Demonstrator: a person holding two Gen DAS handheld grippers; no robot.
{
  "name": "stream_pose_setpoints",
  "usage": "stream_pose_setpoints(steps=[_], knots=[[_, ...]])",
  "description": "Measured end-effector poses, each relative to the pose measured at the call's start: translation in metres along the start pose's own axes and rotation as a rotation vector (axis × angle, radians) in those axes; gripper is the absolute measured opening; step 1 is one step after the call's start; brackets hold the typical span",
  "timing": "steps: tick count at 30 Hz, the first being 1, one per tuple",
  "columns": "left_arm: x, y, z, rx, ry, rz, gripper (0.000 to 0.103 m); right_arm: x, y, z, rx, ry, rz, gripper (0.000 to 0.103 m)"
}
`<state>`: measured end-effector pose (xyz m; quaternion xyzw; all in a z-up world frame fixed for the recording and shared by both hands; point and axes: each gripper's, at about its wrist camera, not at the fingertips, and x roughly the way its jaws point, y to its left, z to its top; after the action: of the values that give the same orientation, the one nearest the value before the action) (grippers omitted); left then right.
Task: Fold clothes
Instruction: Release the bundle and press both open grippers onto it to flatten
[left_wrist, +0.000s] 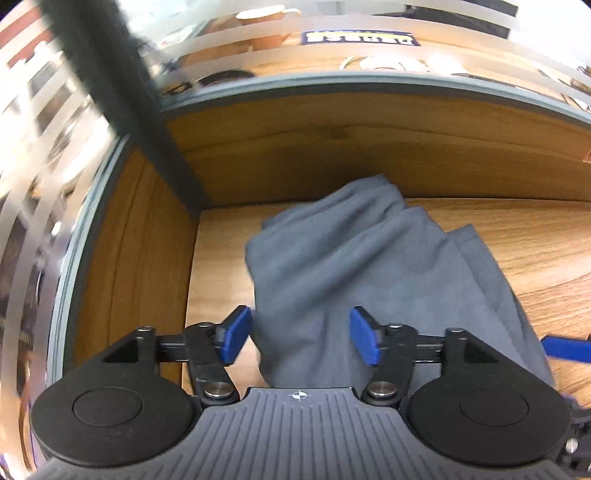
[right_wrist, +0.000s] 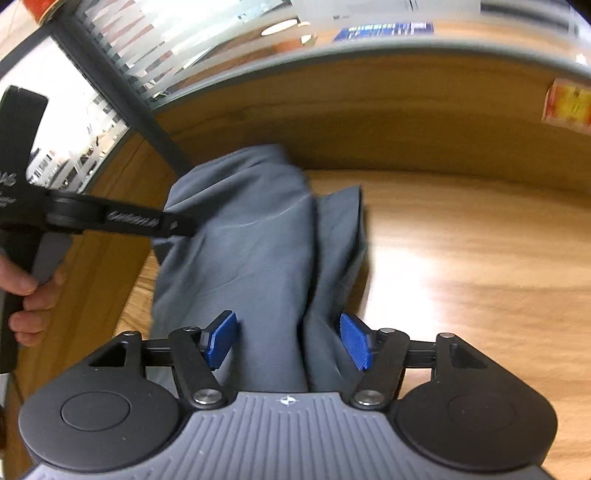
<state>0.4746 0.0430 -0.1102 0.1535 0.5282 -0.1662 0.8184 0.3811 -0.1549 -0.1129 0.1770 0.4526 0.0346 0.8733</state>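
Grey garment (left_wrist: 332, 266) bunched in loose folds on the wooden table (left_wrist: 517, 243), toward its far left corner, against the wooden back panel (left_wrist: 369, 147). Left hand-held gripper (left_wrist: 301, 336) spread wide over the cloth's near left edge, blue pads (left_wrist: 236, 334) apparently clear of it, though blurred. Right hand-held gripper (right_wrist: 288, 341) likewise agape astride a fold, pressing nothing. Hand (right_wrist: 29, 291) at left.

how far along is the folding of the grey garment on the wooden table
Done: the grey garment lies folded into a narrow, layered strip on the wooden table. In hand: nothing; left tongs and right tongs stand open astride it. Left: probably a final fold or tidying its uneven far end.
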Motion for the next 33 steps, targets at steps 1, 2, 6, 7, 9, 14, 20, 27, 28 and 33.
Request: stream_pose_setpoints(steps=[1, 2, 6, 7, 9, 14, 20, 27, 28, 33], knots=[[-0.003, 0.001, -0.003, -0.017, 0.005, -0.005, 0.071, -0.002, 0.0, 0.0, -0.013, -0.001, -0.006, 0.072], [-0.006, 0.0, -0.008, -0.031, 0.009, -0.01, 0.071, -0.004, 0.0, 0.001, -0.03, -0.001, -0.015, 0.073], [-0.022, -0.007, -0.038, -0.057, 0.021, -0.037, 0.071, -0.006, 0.0, 0.003, -0.074, -0.006, -0.044, 0.074], [-0.024, -0.009, -0.045, -0.057, 0.029, -0.045, 0.071, -0.006, 0.0, 0.003, -0.075, -0.004, -0.044, 0.075], [-0.028, -0.013, -0.061, -0.058, 0.047, -0.062, 0.071, 0.001, -0.003, 0.003, -0.08, 0.031, -0.025, 0.075], [-0.037, -0.025, -0.099, -0.057, 0.076, -0.122, 0.071, 0.017, -0.003, 0.005, -0.094, 0.078, 0.007, 0.074], [-0.044, -0.044, -0.128, -0.032, 0.089, -0.161, 0.07, 0.038, 0.003, 0.005, -0.116, 0.152, 0.055, 0.047], [-0.042, -0.064, -0.147, 0.043, 0.061, -0.058, 0.07, 0.049, 0.017, 0.004, -0.127, 0.182, 0.055, 0.045], [-0.039, -0.065, -0.147, 0.047, 0.06, -0.044, 0.07, 0.05, 0.018, 0.005, -0.125, 0.183, 0.055, 0.045], [-0.015, -0.057, -0.146, 0.014, 0.07, 0.008, 0.072, 0.056, 0.032, 0.003, -0.114, 0.177, 0.056, 0.046]])
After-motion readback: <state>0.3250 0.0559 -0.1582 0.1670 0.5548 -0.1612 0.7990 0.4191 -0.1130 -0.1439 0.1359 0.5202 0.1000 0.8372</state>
